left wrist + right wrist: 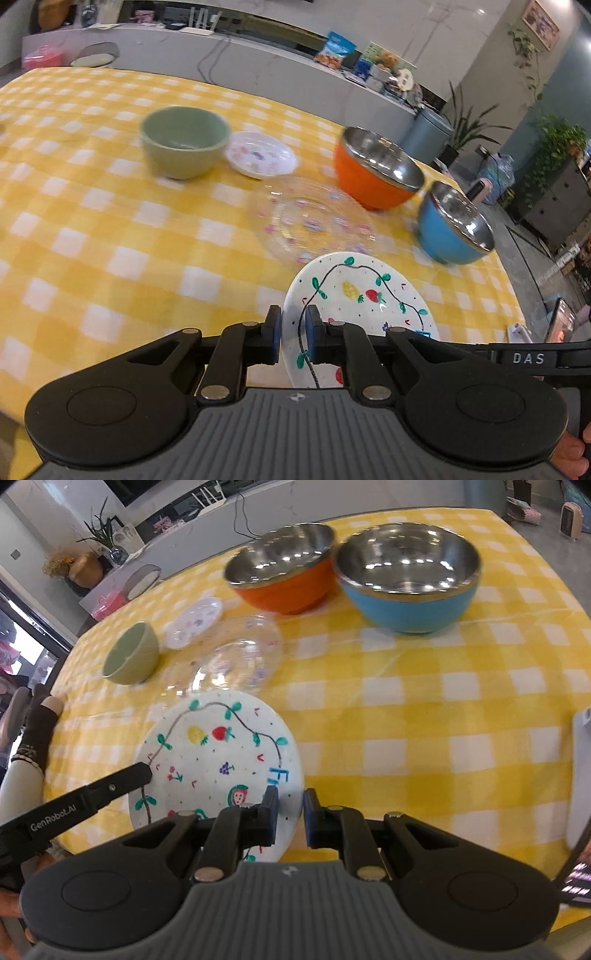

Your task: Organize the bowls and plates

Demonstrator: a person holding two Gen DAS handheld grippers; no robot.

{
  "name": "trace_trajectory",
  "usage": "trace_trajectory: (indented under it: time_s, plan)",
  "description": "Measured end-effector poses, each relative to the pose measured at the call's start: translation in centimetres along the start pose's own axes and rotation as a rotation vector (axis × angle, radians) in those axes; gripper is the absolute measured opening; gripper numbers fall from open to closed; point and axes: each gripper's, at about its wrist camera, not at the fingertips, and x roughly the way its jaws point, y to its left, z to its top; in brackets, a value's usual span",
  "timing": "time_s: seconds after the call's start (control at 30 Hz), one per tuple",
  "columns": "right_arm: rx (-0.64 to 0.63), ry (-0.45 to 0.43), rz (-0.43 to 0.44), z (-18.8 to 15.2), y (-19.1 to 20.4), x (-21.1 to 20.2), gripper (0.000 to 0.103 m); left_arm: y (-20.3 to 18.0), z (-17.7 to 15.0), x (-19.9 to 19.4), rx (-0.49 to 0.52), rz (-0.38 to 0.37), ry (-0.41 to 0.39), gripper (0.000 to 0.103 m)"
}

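My left gripper (293, 334) is shut on the rim of a white plate painted with fruit and vines (354, 291), held just above the yellow checked table; the plate also shows in the right wrist view (218, 753), with the left gripper's finger (122, 779) on its left rim. My right gripper (290, 814) is slightly open, its jaws astride the plate's near right edge, not clamped. Beyond lie a clear glass plate (314, 221) (240, 653), a small white flowered plate (260, 153) (194, 622), a green bowl (184, 140) (131, 655), an orange bowl (376, 171) (284, 572) and a blue bowl (456, 225) (406, 576).
The table with the yellow checked cloth (110, 221) (424, 701) ends close behind the blue bowl on the right. A phone (580, 867) and a white object (581, 768) lie at the right edge. A counter with clutter (258, 40) runs behind the table.
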Motion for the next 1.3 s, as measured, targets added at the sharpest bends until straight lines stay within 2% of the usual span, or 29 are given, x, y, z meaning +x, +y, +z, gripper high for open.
trace_trajectory:
  time_s: [0.43,0.8,0.97,1.3]
  plan:
    - [-0.016,-0.015,0.093,-1.4,8.5,3.1,0.013,8.4,1.9,-3.5,-0.106,0.071,-0.069,0.014]
    - [0.034,-0.015,0.156,-1.8,11.7,5.8,0.013,13.8,2.8,-2.9,-0.149,0.072,-0.042,0.014]
    - [0.029,-0.022,0.162,-1.9,12.0,6.5,0.013,14.4,2.9,-2.4,-0.138,0.065,-0.048,0.014]
    - [0.049,0.018,0.145,-2.9,11.3,7.5,0.013,14.2,2.7,-1.4,-0.096,0.063,-0.058,0.014]
